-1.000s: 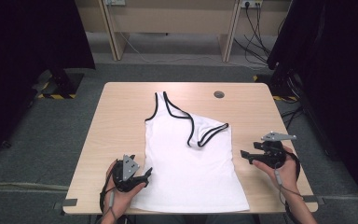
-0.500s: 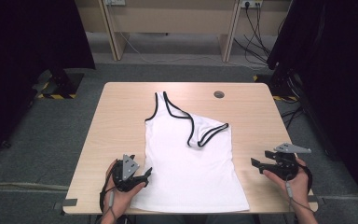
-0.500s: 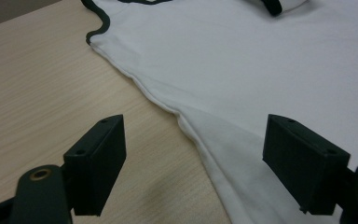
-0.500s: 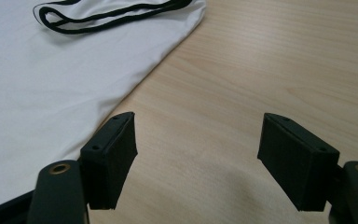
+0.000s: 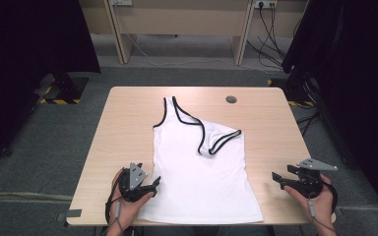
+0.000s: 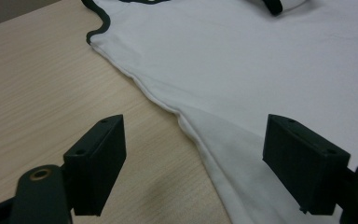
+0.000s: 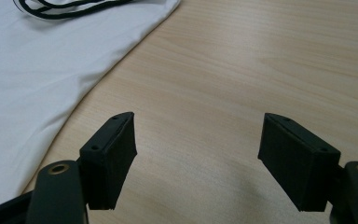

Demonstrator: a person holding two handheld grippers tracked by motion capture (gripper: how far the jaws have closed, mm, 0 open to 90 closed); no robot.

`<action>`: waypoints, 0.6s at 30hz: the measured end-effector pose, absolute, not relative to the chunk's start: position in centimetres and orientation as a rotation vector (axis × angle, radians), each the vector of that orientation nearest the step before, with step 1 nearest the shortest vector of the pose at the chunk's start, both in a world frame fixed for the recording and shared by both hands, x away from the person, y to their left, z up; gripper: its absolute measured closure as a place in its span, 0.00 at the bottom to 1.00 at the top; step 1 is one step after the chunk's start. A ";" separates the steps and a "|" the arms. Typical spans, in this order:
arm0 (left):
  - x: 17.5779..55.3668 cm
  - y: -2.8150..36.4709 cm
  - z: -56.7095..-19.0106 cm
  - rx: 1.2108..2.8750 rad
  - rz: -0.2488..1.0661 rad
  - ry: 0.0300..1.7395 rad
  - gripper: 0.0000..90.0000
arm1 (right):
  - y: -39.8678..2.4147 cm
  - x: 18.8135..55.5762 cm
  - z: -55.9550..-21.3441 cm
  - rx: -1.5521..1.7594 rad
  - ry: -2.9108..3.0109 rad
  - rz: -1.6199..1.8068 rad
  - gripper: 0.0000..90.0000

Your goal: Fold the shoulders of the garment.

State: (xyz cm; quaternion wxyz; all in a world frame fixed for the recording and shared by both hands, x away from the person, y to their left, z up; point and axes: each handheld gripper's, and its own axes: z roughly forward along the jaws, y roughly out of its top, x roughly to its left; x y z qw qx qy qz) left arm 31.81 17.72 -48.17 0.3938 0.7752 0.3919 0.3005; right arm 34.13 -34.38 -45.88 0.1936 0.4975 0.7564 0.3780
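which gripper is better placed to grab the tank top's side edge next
Left. The left gripper is open right at the white tank top's side edge, while the right gripper is open over bare table, apart from it.

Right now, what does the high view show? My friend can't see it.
A white tank top with black trim lies flat on a wooden table. The open left gripper sits at its left edge; the open right gripper is off to its right.
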 end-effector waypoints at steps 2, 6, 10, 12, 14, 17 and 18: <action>31.8 17.7 -48.2 1.969 0.762 0.995 0.23 | -34.5 34.0 -46.1 1.399 2.114 1.059 0.31; 31.8 17.7 -48.2 1.970 0.761 0.996 0.23 | -34.5 33.7 -46.5 1.402 2.099 1.054 0.30; 31.9 17.7 -48.2 1.967 0.758 0.999 0.23 | -34.4 33.5 -46.7 1.394 2.088 1.053 0.30; 31.9 17.7 -48.2 1.969 0.755 0.998 0.23 | -34.3 33.4 -46.9 1.392 2.084 1.048 0.30; 31.9 17.8 -48.2 1.969 0.745 0.998 0.23 | -34.3 33.4 -47.1 1.394 2.079 1.053 0.30; 32.3 18.1 -48.1 1.939 0.712 1.024 0.23 | -34.2 33.4 -47.5 1.395 2.082 1.046 0.30; 32.4 18.2 -48.1 1.919 0.713 1.032 0.23 | -34.2 33.4 -47.5 1.399 2.086 1.037 0.30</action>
